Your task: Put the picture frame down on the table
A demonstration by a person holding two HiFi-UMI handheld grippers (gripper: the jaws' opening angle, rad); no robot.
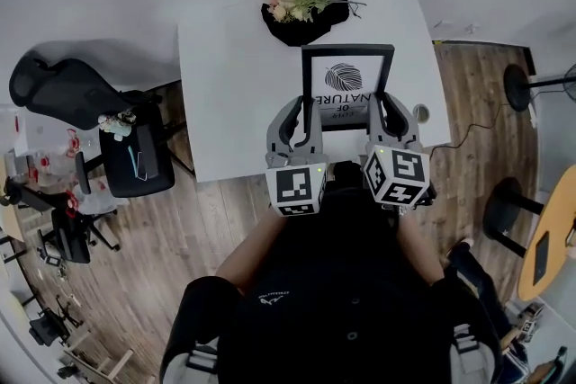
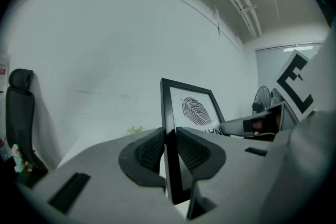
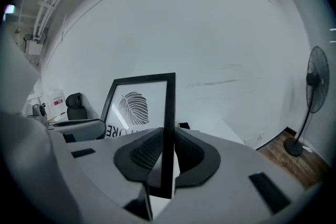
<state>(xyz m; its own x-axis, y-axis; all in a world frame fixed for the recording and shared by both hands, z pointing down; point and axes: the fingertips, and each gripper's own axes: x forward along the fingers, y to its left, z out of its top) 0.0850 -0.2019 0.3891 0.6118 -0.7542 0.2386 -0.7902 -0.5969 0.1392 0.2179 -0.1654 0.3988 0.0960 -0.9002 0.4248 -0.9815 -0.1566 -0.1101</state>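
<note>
A black picture frame [image 1: 346,81] with a leaf print hangs over the near part of the white table [image 1: 234,103], held between both grippers. My left gripper [image 1: 309,103] is shut on the frame's left side bar [image 2: 169,128]. My right gripper [image 1: 385,101] is shut on its right side bar [image 3: 168,128]. In the left gripper view the frame [image 2: 191,110] stands upright with the right gripper's finger [image 2: 247,126] showing beyond it. The right gripper view shows the leaf print [image 3: 134,107] and the left gripper's finger [image 3: 79,126] past it.
A black cloth with a flower bunch [image 1: 301,6] lies at the table's far edge. A small round object [image 1: 420,113] sits near the table's right edge. A black office chair [image 1: 85,99] stands left of the table. A standing fan [image 3: 315,92] is at the right.
</note>
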